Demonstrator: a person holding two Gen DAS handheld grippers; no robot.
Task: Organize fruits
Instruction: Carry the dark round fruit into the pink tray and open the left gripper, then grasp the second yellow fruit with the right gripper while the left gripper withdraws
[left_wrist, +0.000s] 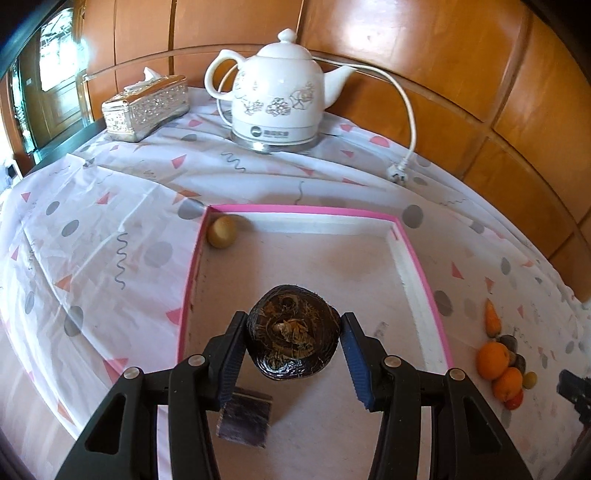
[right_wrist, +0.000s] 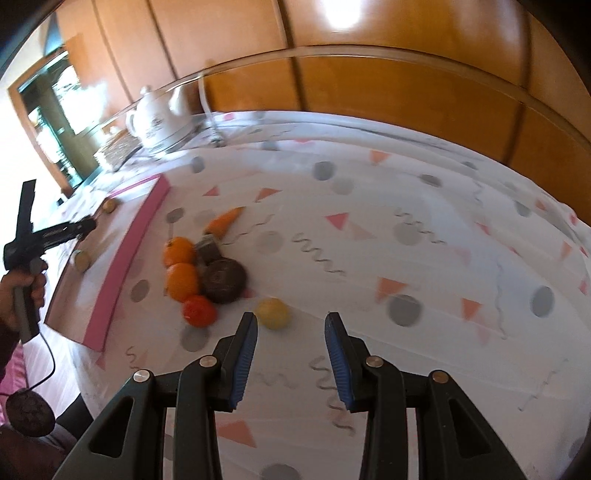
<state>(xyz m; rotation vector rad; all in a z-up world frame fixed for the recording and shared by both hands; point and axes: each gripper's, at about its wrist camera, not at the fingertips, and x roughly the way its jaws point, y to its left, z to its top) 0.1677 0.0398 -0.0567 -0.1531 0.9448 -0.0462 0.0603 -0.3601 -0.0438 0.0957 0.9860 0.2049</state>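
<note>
My left gripper (left_wrist: 293, 341) is shut on a dark round water chestnut (left_wrist: 293, 332) and holds it over the pink-rimmed box (left_wrist: 417, 269). In the box lie a small yellow-brown fruit (left_wrist: 221, 231) in the far left corner and a dark square piece (left_wrist: 244, 417) below my fingers. My right gripper (right_wrist: 291, 350) is open and empty above the cloth. Just ahead of it lie a yellow fruit (right_wrist: 272, 313), a red fruit (right_wrist: 199, 311), two oranges (right_wrist: 181, 280), a dark round chestnut (right_wrist: 223, 280) and a carrot piece (right_wrist: 223, 221). The same pile (left_wrist: 498, 363) shows right of the box in the left wrist view.
A white ceramic kettle (left_wrist: 275, 96) with its cord and plug (left_wrist: 398, 171) stands at the back. A silver tissue box (left_wrist: 146, 107) sits at the back left. Wooden panelling runs behind the table. The patterned cloth (right_wrist: 406, 229) covers the table.
</note>
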